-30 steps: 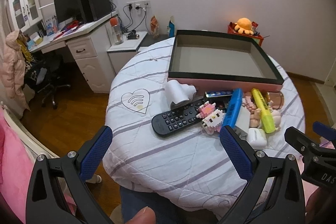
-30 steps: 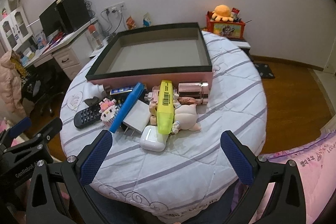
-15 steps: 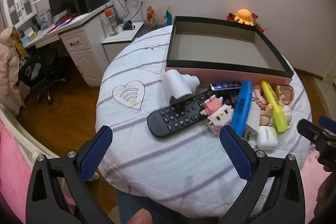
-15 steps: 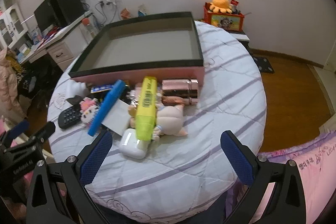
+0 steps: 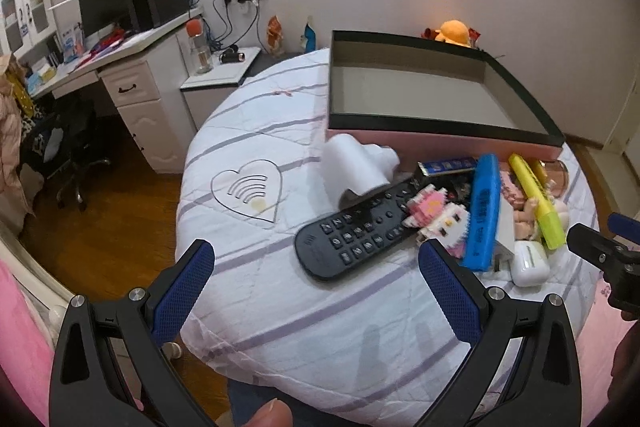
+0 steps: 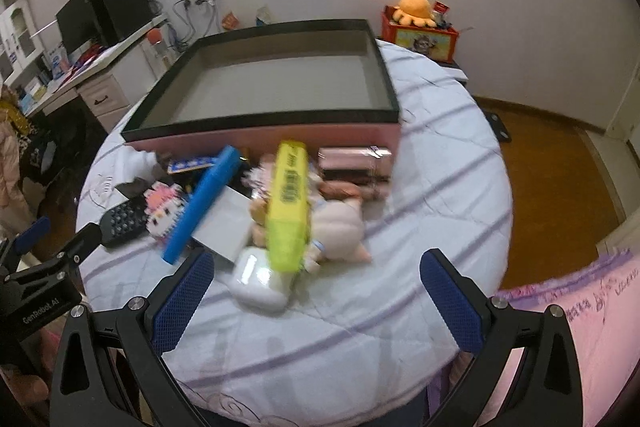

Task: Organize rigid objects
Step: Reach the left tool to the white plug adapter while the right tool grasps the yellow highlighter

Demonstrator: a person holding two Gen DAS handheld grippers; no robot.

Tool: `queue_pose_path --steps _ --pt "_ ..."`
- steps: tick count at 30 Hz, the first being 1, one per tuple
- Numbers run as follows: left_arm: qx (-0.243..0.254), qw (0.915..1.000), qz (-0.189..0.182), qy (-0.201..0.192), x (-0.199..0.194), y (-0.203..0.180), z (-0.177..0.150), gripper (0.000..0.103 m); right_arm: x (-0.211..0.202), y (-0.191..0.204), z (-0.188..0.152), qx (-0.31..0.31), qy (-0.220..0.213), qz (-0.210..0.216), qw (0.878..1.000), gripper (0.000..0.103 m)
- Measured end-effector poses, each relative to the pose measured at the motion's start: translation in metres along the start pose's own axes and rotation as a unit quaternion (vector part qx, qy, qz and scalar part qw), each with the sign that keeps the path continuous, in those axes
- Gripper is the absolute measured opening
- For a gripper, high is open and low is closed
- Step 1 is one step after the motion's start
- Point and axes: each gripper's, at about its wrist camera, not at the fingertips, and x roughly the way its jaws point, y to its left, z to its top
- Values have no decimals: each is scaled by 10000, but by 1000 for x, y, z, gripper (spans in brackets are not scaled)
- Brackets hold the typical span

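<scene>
A pile of small objects lies in front of an empty pink box with a black rim [image 5: 440,131] [image 6: 260,131]. It holds a black remote [image 5: 352,231] [image 6: 120,223], a white device [image 5: 356,163], a pink block figure [image 5: 436,215] [image 6: 164,211], a blue marker [image 5: 484,211] [image 6: 204,203], a yellow highlighter [image 5: 536,195] [image 6: 288,203], a white earbud case [image 5: 528,263] [image 6: 258,283] and a pink doll [image 6: 340,223]. My left gripper [image 5: 316,287] is open and empty, just short of the remote. My right gripper [image 6: 316,291] is open and empty, near the earbud case.
The objects sit on a round table with a white striped quilt [image 5: 260,291] [image 6: 440,195]. A desk with monitor and speakers [image 5: 132,39] stands far left. A red toy box with an orange plush [image 6: 420,27] stands behind the table. Pink bedding [image 6: 580,307] lies at right.
Both grippers have moved closer to the pile, so the objects look larger. The jaws stayed open. Nothing on the table has moved.
</scene>
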Motion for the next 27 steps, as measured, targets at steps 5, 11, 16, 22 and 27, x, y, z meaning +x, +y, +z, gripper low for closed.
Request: queue_pose_path --steps 5,11,16,22,27 --pt "-24 10000 0 79 16 3 14 103 7 5 11 -61 -1 61 10000 101" --pt "-43 9997 -71 246 40 -2 25 103 23 -1 17 31 165 165 9997 68" --pt "-14 9993 -67 372 56 -7 29 103 40 -5 21 30 380 197 9991 63" --pt "-17 9990 -62 447 67 -10 34 103 37 -5 27 -55 306 357 9989 50" --pt "-5 9988 -47 483 76 -13 39 103 39 1 30 -191 331 524 9979 30"
